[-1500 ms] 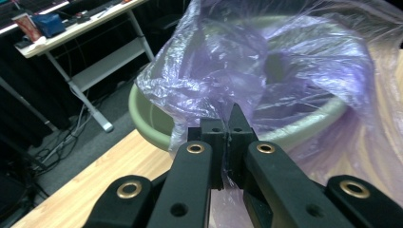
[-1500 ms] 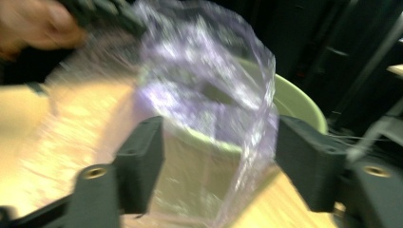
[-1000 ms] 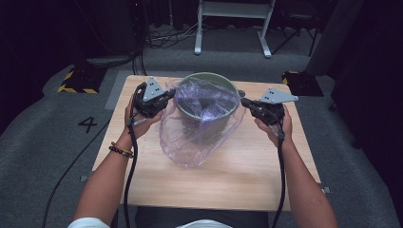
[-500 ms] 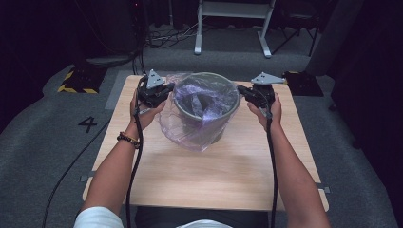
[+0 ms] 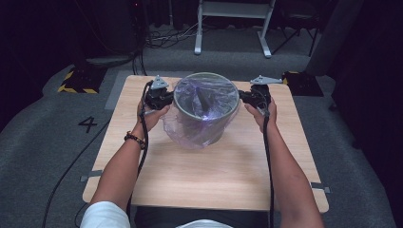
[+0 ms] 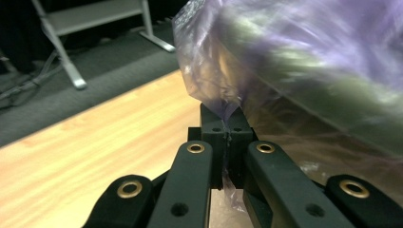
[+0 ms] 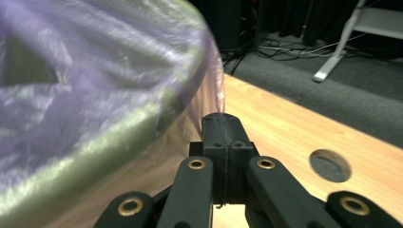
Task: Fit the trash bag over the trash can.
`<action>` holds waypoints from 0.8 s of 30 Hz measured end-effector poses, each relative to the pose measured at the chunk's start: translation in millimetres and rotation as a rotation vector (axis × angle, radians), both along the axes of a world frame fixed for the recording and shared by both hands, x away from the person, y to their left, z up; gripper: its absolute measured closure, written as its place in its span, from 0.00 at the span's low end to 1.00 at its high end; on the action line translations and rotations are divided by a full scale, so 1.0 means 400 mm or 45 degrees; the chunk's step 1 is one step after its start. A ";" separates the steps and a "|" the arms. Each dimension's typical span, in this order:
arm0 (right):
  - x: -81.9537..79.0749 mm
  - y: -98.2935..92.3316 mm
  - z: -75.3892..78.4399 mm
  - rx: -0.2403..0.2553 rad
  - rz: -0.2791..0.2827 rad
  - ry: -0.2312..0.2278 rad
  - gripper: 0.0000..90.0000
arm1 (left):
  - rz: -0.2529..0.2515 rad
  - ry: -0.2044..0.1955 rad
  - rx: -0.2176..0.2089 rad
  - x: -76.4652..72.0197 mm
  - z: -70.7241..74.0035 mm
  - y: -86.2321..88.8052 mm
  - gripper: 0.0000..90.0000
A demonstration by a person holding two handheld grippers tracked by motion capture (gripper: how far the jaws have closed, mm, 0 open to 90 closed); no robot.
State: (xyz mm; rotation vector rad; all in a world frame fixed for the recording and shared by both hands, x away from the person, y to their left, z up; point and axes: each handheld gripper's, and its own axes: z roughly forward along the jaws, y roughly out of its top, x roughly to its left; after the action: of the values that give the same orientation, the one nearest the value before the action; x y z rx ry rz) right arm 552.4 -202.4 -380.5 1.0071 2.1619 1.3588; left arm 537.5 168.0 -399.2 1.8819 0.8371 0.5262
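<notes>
A thin, translucent purple plastic bag [image 5: 197,128] is stretched over the mouth of a round grey-green bin [image 5: 205,102] that stands on the far half of the light wooden table [image 5: 223,171], its film drawn taut across the rim and hanging loose down the near side of the wall. The left gripper [image 5: 160,99], just beside the bin's left flank, has its black jaws pressed together on a pinch of the bag's edge; the left gripper view makes this plain, with a puckered point of purple film [image 6: 223,107] caught between the closed tips and the bin's wall blurred to the right. The right gripper [image 5: 251,97] sits at the opposite flank, jaws likewise fully closed; in the right gripper view [image 7: 223,126] the film runs down to the tips, and a thin edge of it seems nipped between them. That view also shows a round hole [image 7: 330,166] in the tabletop. The high view alone gives the whole layout: both forearms reaching in, a beaded bracelet [image 5: 135,139] on the left wrist, a painted number 4 [image 5: 88,124] on the grey carpet, a yellow-and-black striped block [image 5: 76,80] beyond the table's left corner, and a white metal stand [image 5: 233,23] with cables behind it.
</notes>
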 end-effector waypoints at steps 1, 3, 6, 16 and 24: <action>-0.001 -0.001 -0.003 0.011 0.010 0.006 1.00 | -0.003 0.006 -0.015 -0.001 -0.004 -0.001 1.00; -0.005 -0.004 -0.012 0.028 0.024 0.014 1.00 | -0.022 0.024 -0.033 -0.002 -0.010 0.001 1.00; -0.011 -0.008 -0.022 0.049 0.036 0.023 1.00 | -0.030 0.036 -0.032 -0.006 -0.023 -0.002 1.00; -0.043 -0.034 -0.050 0.122 0.102 0.061 1.00 | -0.158 0.061 -0.042 -0.060 -0.033 -0.010 1.00; -0.122 -0.052 -0.039 0.061 0.144 0.004 1.00 | -0.192 -0.004 -0.003 -0.123 -0.011 0.003 1.00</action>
State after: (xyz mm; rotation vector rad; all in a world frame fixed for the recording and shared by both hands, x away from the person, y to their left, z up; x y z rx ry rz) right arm 503.5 -223.2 -396.1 0.9165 2.2285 1.4674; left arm 488.3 169.0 -403.7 1.9238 0.6870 0.4341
